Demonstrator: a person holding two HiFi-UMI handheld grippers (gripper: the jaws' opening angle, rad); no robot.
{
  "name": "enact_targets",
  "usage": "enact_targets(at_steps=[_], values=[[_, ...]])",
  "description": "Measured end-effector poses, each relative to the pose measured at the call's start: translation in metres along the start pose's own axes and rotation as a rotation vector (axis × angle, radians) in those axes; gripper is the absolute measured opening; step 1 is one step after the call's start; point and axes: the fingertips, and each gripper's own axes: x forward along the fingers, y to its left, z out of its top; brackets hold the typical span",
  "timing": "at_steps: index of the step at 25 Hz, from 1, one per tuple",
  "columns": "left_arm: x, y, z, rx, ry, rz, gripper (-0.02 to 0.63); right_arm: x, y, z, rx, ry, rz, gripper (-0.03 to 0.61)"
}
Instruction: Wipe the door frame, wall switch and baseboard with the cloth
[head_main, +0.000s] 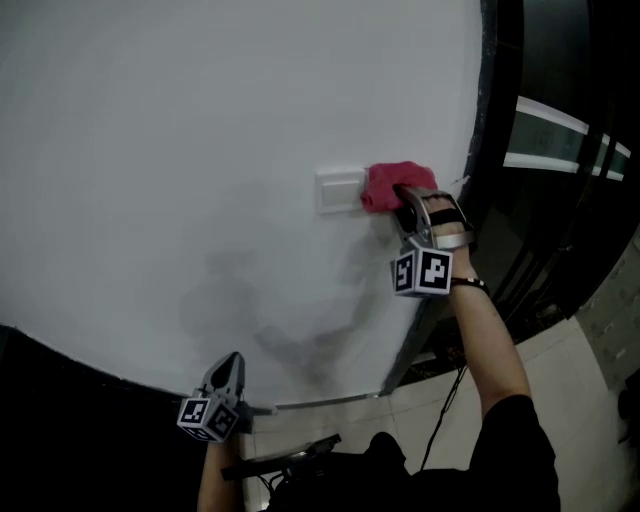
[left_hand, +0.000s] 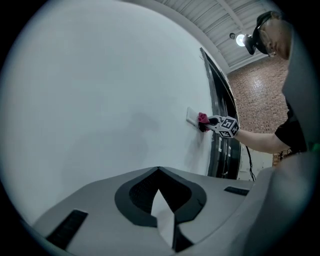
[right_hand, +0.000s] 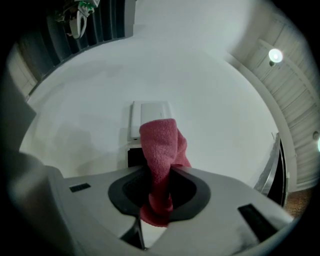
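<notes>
Watching the switch bit right now; the right gripper (head_main: 407, 198) is clamped on a red cloth (head_main: 393, 184), and the wad is pressed against the white wall (head_main: 180, 140), right at the right-hand edge of the wall switch (head_main: 340, 190). From the gripper's own camera the cloth pokes out past the jaws and overlaps the lower part of the switch plate, so it's cloth touching the plate, not the jaws.

The left gripper (head_main: 226, 372) hangs low, well apart from the action; its jaws are closed together with nothing between them.

The dark door frame (head_main: 482, 110) sits just to the right of the cloth.

If it were me, I'd sweep the cloth leftward across the whole face of the plate with light pressure, then run around its edges; push too hard and I reckon you'd flip the switch or drag the hard jaw tips on the plastic. Keeping a good tuft of cloth out in front seems like the trick; the grip looks firm enough for that.
</notes>
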Motion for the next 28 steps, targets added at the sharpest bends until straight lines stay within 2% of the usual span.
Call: enact_targets(at_steps=[11, 22, 25, 28], values=[[0.006, -0.004, -0.007, 0.003, 0.028, -0.012, -0.009, -0.004, 0.026, -0.002, 0.050, 0.012, 0.040, 0.080], [-0.001, -0.011, -0.010, 0.013, 0.038, -0.007, -0.009, -0.014, 0.056, -0.007, 0.041, 0.031, 0.117, 0.080], [-0.006, -0.011, -0.011, 0.014, 0.037, -0.001, -0.009, -0.013, 0.071, -0.009, 0.039, 0.043, 0.169, 0.080], [-0.011, -0.012, -0.013, 0.003, 0.037, 0.004, -0.009, -0.020, 0.080, -0.004, 0.056, 0.014, 0.183, 0.080]])
